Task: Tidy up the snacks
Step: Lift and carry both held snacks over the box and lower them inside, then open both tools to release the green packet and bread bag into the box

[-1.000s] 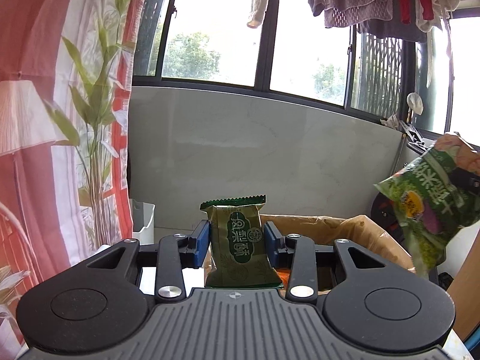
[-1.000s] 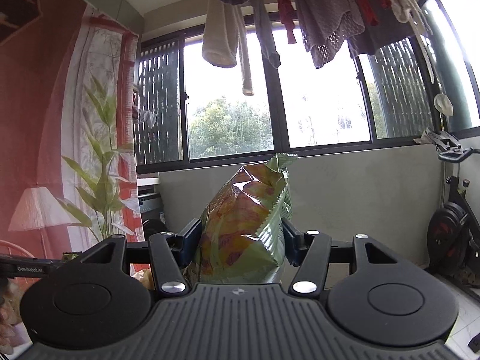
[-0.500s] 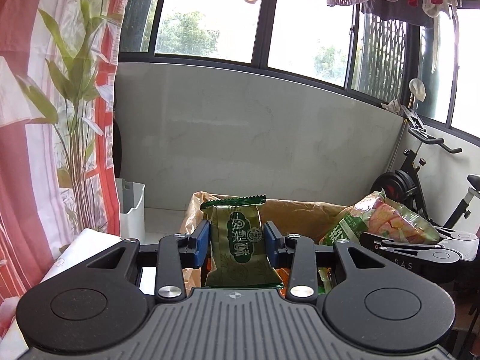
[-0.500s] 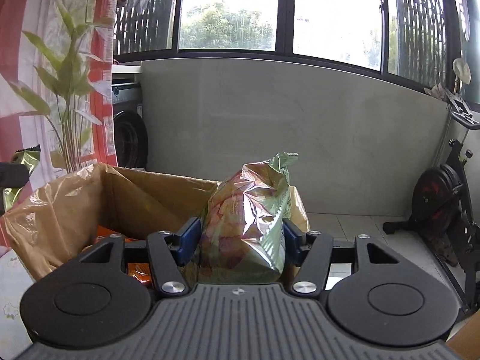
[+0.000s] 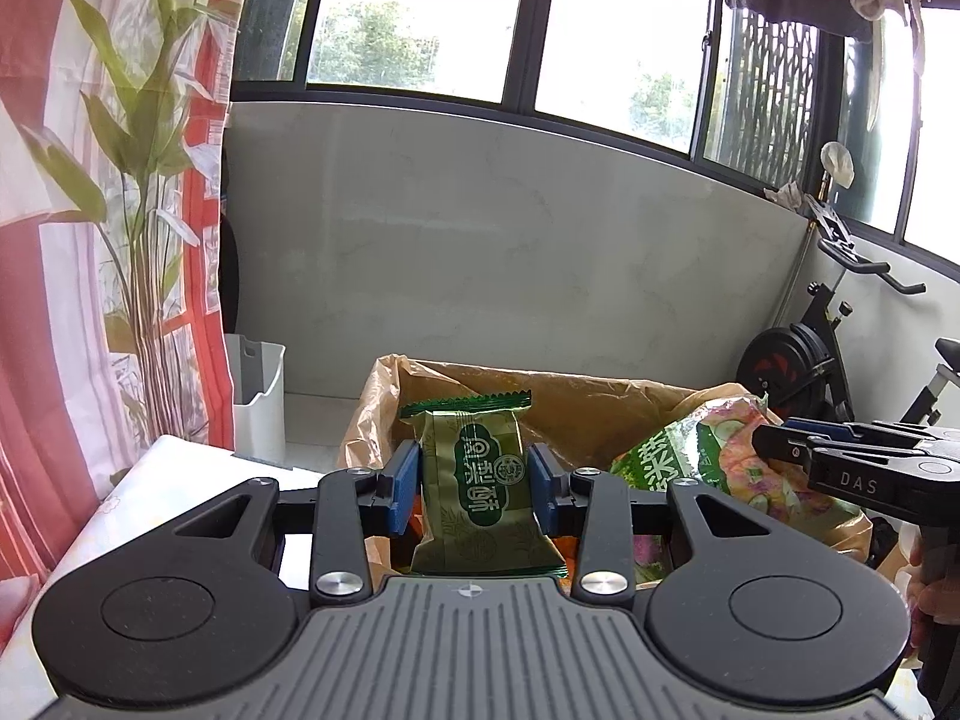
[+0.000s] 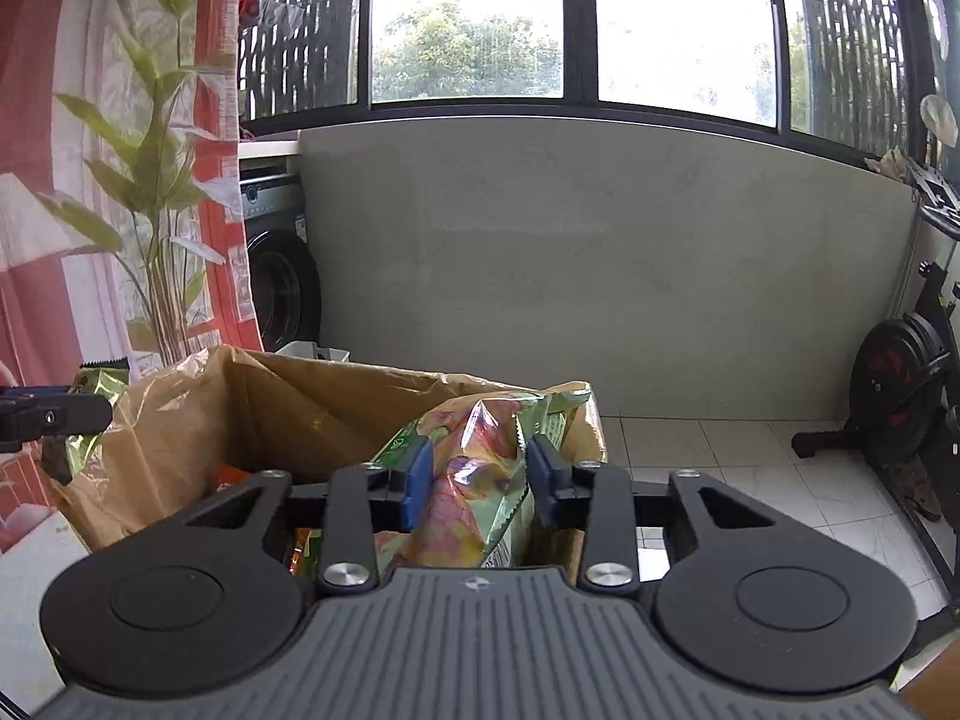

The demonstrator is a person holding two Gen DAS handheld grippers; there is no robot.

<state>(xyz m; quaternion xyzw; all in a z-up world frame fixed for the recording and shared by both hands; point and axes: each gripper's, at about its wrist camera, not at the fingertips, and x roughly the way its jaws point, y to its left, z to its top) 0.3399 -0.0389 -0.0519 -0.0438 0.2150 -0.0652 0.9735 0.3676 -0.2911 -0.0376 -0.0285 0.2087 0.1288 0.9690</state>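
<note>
A small green pastry packet (image 5: 471, 498) stands upright between the blue pads of my left gripper (image 5: 474, 477), which is shut on it just above the near rim of a box lined with brown plastic (image 5: 600, 402). From the right wrist, that gripper (image 6: 60, 414) and its packet (image 6: 99, 381) show at the far left. My right gripper (image 6: 474, 483) is closing on a crinkled green and pink chip bag (image 6: 462, 468), whose lower part sits inside the box (image 6: 312, 408). In the left wrist view its fingertips (image 5: 759, 441) pinch the bag (image 5: 702, 456) from the right.
Orange packets lie inside the box (image 6: 228, 474). A white bin (image 5: 258, 396) stands on the floor to the left, beside a red and white curtain (image 5: 90, 300). An exercise bike (image 6: 900, 384) stands at the right, a washing machine (image 6: 282, 294) behind the box.
My right gripper came down with the chip bag from window height into the box, and its jaws now stand narrower. The left gripper lowered slightly toward the box, still holding the packet.
</note>
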